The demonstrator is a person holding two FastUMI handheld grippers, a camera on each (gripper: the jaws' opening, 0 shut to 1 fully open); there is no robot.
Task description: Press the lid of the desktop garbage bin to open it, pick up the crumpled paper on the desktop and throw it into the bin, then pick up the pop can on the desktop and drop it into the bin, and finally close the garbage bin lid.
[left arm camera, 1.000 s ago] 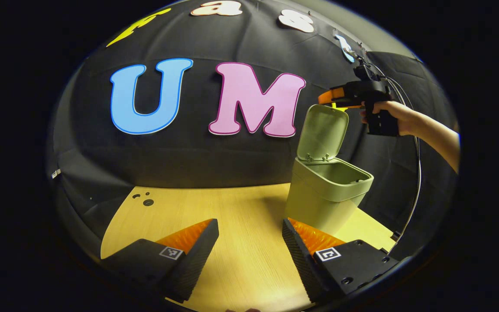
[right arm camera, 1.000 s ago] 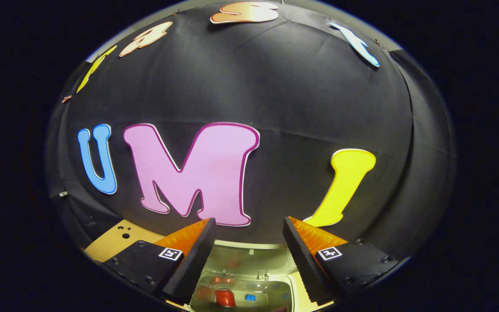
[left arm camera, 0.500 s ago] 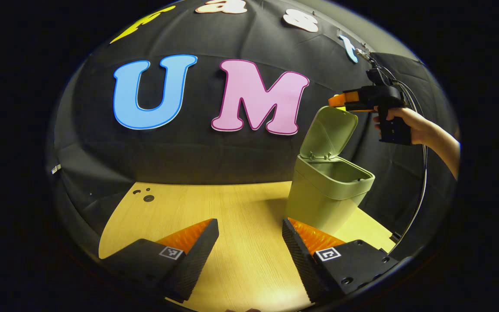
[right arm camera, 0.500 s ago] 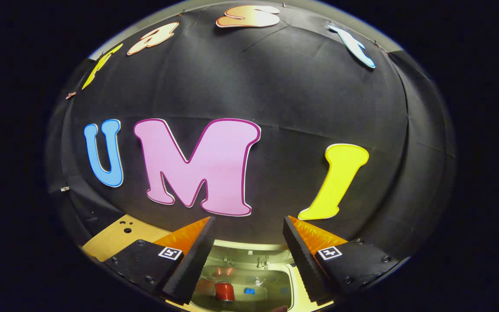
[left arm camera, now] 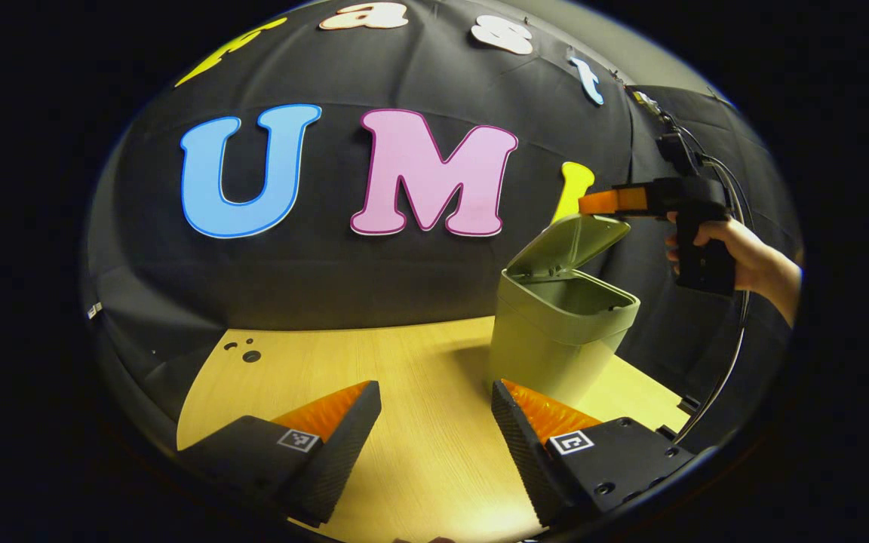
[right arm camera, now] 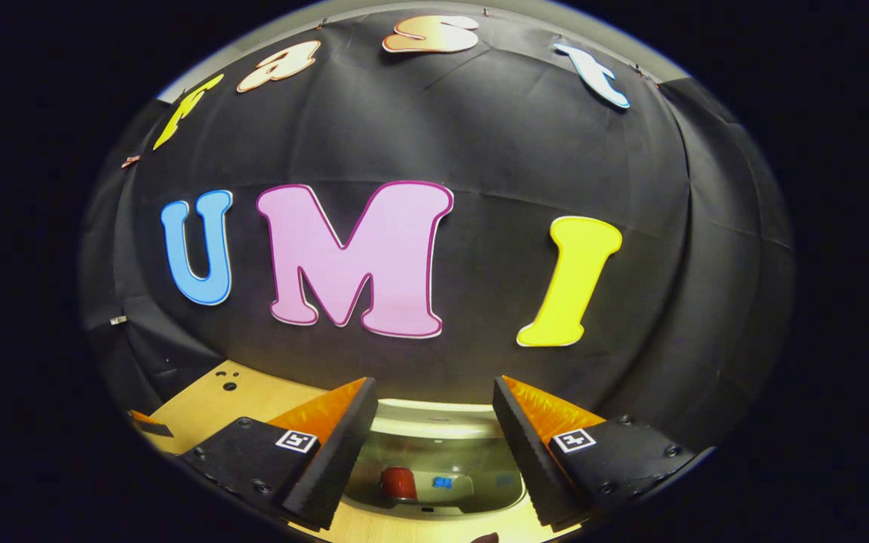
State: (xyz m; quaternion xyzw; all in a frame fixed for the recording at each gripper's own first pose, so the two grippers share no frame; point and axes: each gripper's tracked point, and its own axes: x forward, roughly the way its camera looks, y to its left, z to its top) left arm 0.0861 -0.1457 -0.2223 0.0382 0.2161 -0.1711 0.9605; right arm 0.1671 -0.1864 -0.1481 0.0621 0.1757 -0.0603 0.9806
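Note:
The green bin stands on the wooden table at the right. Its lid is tilted about halfway down over the opening. My right gripper, held by a hand, rests its tips at the lid's raised free edge. In the right gripper view my right gripper is open, with the lid's pale edge just beyond its fingers. Under that edge, inside the bin, I see the red pop can. My left gripper is open and empty, low over the table in front of the bin.
A cable hangs from the right gripper down behind the bin. Small holes mark the table's far left corner. A small blue item lies beside the can inside the bin. The booth wall stands close behind the table.
The lid has swung from nearly upright to about half shut. The right gripper has moved down and back with the lid's edge. The left gripper has barely moved.

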